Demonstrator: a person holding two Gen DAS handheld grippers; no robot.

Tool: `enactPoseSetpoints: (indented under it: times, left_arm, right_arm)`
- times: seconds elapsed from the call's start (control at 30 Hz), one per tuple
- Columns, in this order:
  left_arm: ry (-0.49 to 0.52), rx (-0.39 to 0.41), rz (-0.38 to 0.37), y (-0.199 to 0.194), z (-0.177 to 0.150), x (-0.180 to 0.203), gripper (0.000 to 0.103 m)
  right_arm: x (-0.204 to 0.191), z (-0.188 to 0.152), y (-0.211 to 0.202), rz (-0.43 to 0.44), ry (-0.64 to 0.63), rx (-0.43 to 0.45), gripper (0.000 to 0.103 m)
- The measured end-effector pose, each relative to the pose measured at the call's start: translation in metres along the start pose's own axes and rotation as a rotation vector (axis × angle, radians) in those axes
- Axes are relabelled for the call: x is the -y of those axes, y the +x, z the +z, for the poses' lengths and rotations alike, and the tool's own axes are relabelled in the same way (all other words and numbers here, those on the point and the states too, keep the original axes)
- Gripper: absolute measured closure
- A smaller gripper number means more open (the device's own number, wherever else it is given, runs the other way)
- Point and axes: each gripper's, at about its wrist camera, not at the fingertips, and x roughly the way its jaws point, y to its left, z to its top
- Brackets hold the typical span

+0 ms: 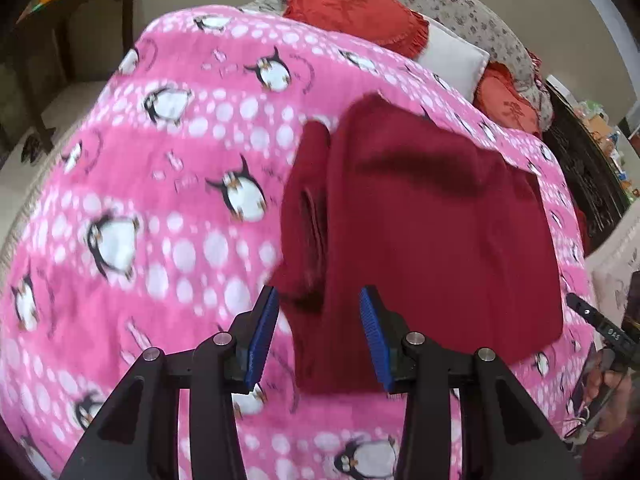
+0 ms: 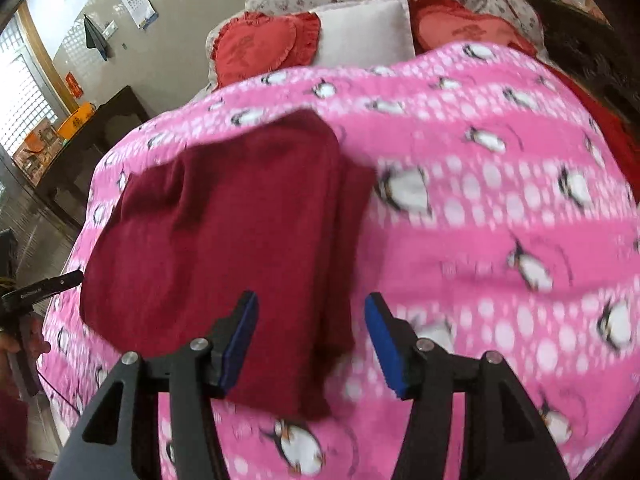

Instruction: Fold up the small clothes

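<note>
Blurred lettering on red cushion (image 1: 352, 4)

Bare blanket (image 2: 500, 216) beside garment (image 2: 224, 216)

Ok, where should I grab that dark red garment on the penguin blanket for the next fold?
Probably the near hem corners of the dark red garment. It lies flat, partly folded, on the pink blanket, its near edge just ahead of both open grippers, so come in low from the near side.

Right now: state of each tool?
Left tool: open, over the dark red garment, gripping nothing.
Right tool: open, garment edge below, gripping nothing.
</note>
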Motion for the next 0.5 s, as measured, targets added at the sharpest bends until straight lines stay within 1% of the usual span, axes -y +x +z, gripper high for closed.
enactPoseSetpoints:
  times: [0.07, 0.13, 0.17, 0.2, 0.23, 0.27, 0.3, 0.33, 0.37, 0.4, 0.43, 0.5]
  left_arm:
    - [0.008, -0.016, -0.009, 0.002, -0.005, 0.007, 0.081]
    - [0.020, -0.026, -0.039, 0.006, -0.009, 0.011, 0.082]
    - [0.030, -0.037, -0.051, 0.010, -0.010, 0.014, 0.086]
    - [0.042, -0.056, -0.060, 0.014, -0.011, 0.016, 0.097]
    - [0.052, -0.068, -0.048, 0.017, -0.012, 0.017, 0.103]
    - [0.059, -0.068, -0.032, 0.018, -0.012, 0.018, 0.103]
    - [0.060, -0.059, -0.022, 0.017, -0.014, 0.017, 0.103]
    - [0.052, -0.055, -0.031, 0.015, -0.014, 0.015, 0.103]
    - [0.038, -0.054, -0.043, 0.012, -0.015, 0.013, 0.103]
    - [0.035, -0.054, -0.055, 0.006, -0.017, 0.011, 0.103]
    - [0.049, -0.048, -0.067, 0.000, -0.019, 0.011, 0.103]
    - [0.089, -0.033, -0.082, -0.013, -0.027, 0.013, 0.103]
  right_arm:
    - [0.002, -0.012, 0.001, 0.020, 0.011, -0.017, 0.045]
    - [0.001, -0.018, 0.006, 0.018, 0.018, -0.028, 0.045]
    - [0.001, -0.018, 0.008, 0.025, 0.021, -0.030, 0.045]
    - [0.000, -0.019, 0.010, 0.036, 0.024, -0.033, 0.055]
    - [-0.001, -0.019, 0.013, 0.058, 0.028, -0.038, 0.066]
    - [-0.002, -0.019, 0.016, 0.081, 0.026, -0.052, 0.088]
    - [-0.004, -0.019, 0.019, 0.086, 0.018, -0.064, 0.091]
    - [-0.005, -0.019, 0.021, 0.079, 0.012, -0.070, 0.092]
    - [-0.006, -0.019, 0.020, 0.081, 0.011, -0.069, 0.094]
    - [-0.007, -0.020, 0.017, 0.092, 0.014, -0.064, 0.095]
    - [-0.008, -0.021, 0.011, 0.108, 0.017, -0.060, 0.095]
    - [-0.007, -0.022, -0.005, 0.175, 0.031, -0.050, 0.095]
